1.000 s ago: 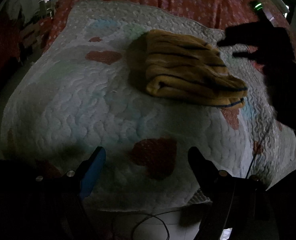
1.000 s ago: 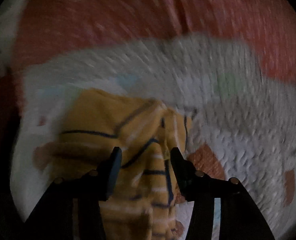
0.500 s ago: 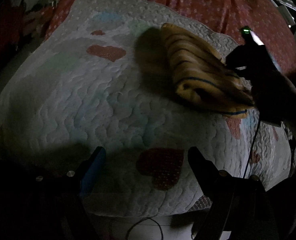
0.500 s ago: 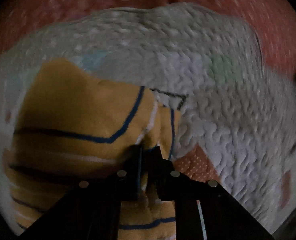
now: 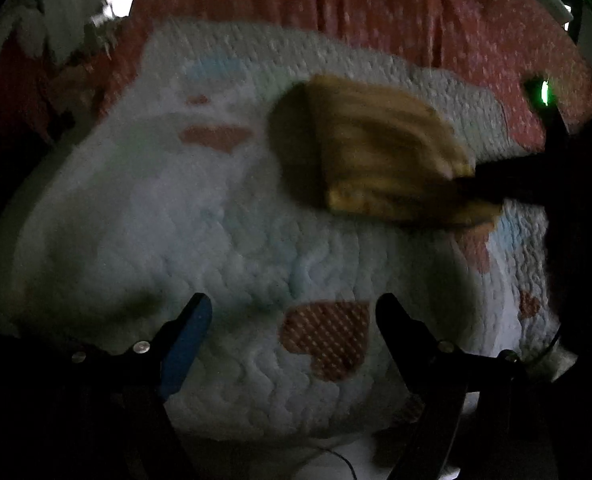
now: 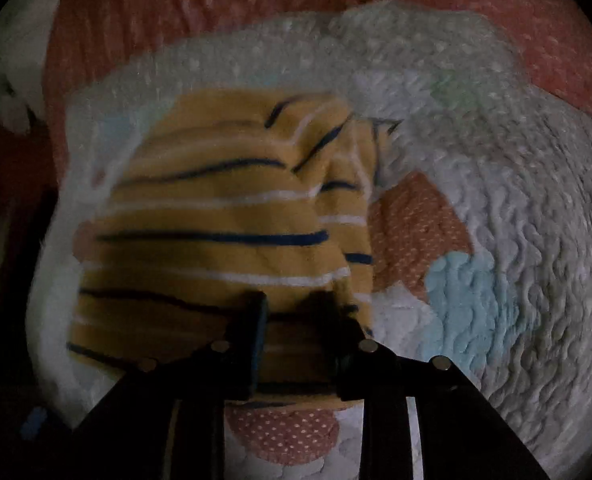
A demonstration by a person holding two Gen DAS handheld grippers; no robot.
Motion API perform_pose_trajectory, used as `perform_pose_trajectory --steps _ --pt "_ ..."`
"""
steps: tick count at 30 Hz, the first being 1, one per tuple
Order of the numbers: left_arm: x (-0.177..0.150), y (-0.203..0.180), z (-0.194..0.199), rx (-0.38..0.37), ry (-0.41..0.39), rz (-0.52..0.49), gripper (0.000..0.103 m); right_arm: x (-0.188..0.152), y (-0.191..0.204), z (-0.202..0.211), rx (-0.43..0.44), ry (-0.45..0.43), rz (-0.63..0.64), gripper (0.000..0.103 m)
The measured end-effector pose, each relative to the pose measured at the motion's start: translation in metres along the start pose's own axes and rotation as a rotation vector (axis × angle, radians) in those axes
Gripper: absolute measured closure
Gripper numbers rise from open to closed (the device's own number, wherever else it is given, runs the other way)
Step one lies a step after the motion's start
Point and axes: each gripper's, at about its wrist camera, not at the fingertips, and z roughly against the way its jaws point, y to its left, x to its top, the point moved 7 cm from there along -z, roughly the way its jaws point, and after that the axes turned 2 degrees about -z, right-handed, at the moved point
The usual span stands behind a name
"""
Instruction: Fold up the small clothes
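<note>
The soft, light yellow striped knit garment, folded near the white quilted mat's far right corner, is best pinched by its thick folded edge. The right gripper, jaws just reopening, straddles it without pressing; the left gripper hangs wide and empty.

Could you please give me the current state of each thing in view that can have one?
Yellow striped garment: folded into a bundle, lying on the quilt.
Quilt: spread flat over the red dotted bedcover.
Left gripper: open, holding nothing, apart from the garment.
Right gripper: jaws have just been opening; they stand slightly apart over the garment's near edge, and whether they pinch the cloth cannot be told.
</note>
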Motion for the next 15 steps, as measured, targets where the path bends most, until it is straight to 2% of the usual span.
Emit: perform_pose_trajectory --steps 2,4,6,7,9,12,15 --pt "0.009 0.002 0.020 0.043 -0.074 -0.015 0.020 -0.001 0.001 0.019 0.020 -0.022 -0.001 0.073" --pt "0.021 0.002 0.042 0.079 -0.152 -0.028 0.019 -0.004 0.005 0.050 0.023 -0.095 0.024 0.065" --pt "0.035 0.000 0.067 0.113 -0.230 -0.040 0.011 -0.012 0.007 0.072 0.005 -0.163 0.053 0.053" --pt "0.044 -0.001 0.082 0.131 -0.273 -0.047 0.004 -0.018 0.008 0.085 0.001 -0.200 0.071 0.051" --pt "0.059 -0.004 0.109 0.173 -0.340 -0.053 0.000 -0.027 0.012 0.101 0.006 -0.242 0.101 0.047" --pt "0.075 -0.011 0.127 0.234 -0.378 -0.078 0.000 -0.044 0.021 0.114 0.004 -0.271 0.129 0.043" --pt "0.091 -0.025 0.123 0.217 -0.323 -0.137 0.000 -0.061 0.025 0.115 0.013 -0.248 0.134 0.038"
